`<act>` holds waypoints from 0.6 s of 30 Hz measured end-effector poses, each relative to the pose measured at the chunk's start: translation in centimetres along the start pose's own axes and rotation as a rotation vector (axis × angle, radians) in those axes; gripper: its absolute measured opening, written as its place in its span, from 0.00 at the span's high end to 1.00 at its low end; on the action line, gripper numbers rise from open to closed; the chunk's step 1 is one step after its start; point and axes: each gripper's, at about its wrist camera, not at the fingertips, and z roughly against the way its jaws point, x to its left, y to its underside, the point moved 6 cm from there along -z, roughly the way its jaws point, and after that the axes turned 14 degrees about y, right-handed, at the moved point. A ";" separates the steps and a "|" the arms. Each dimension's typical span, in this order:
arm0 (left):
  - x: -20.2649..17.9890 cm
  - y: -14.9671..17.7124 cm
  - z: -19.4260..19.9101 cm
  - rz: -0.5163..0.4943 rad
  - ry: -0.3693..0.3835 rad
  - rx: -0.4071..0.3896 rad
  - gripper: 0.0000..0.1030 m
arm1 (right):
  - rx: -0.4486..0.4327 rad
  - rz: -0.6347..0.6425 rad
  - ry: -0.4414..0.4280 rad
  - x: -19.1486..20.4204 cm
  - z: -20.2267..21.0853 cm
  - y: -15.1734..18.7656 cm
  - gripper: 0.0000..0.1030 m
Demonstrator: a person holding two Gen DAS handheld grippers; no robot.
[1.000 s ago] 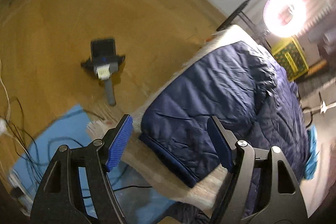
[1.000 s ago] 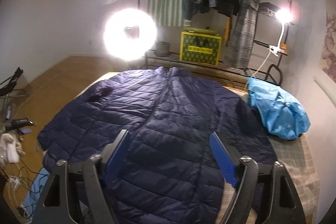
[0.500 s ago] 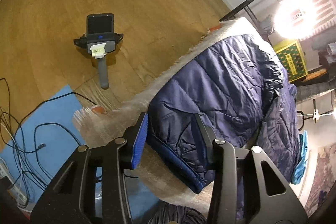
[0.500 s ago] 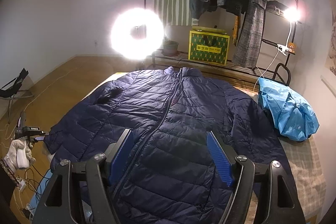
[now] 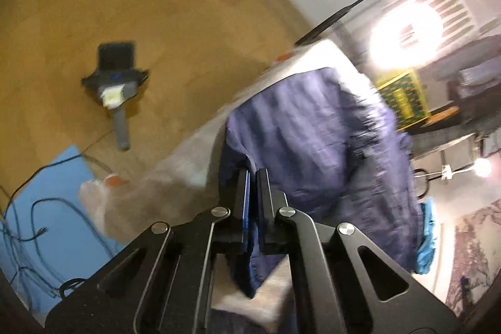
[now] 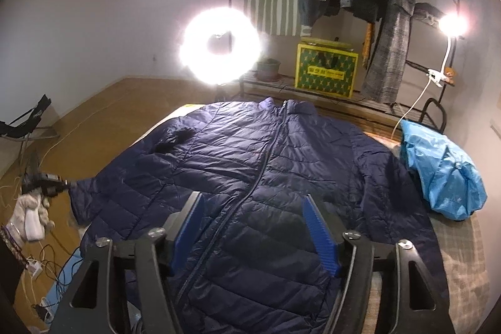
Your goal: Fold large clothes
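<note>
Jacket (image 6: 266, 177) flat on bed (image 6: 463, 246), mid-frame; left gripper (image 5: 253, 177) jaws pinching sleeve cuff (image 5: 247, 152), right gripper (image 6: 253, 227) jaws spread above hem.

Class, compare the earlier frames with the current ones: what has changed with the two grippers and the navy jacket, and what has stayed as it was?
The left gripper closed its jaws on the cuff of the navy jacket, which was loose between them before. The right gripper stays open above the jacket front. The blue garment has not moved.

Left view looks close along the navy jacket (image 5: 319, 140) sleeve; right view overlooks it whole.
</note>
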 end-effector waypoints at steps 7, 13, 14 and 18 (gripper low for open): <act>-11.5 -2.2 0.6 -0.156 0.175 -0.028 1.00 | 0.060 0.000 -0.053 0.6 -2.6 0.5 0.57; -20.3 -1.8 -2.7 -0.313 0.232 0.029 1.00 | 0.074 0.012 -0.044 0.4 -4.6 0.4 0.59; -20.7 -1.7 -2.8 -0.325 0.226 0.027 1.00 | 0.077 0.008 -0.043 0.3 -4.8 0.5 0.59; -17.8 -1.4 -2.9 -0.263 0.166 0.052 1.00 | 0.080 -0.008 -0.062 -0.1 -4.8 0.9 0.57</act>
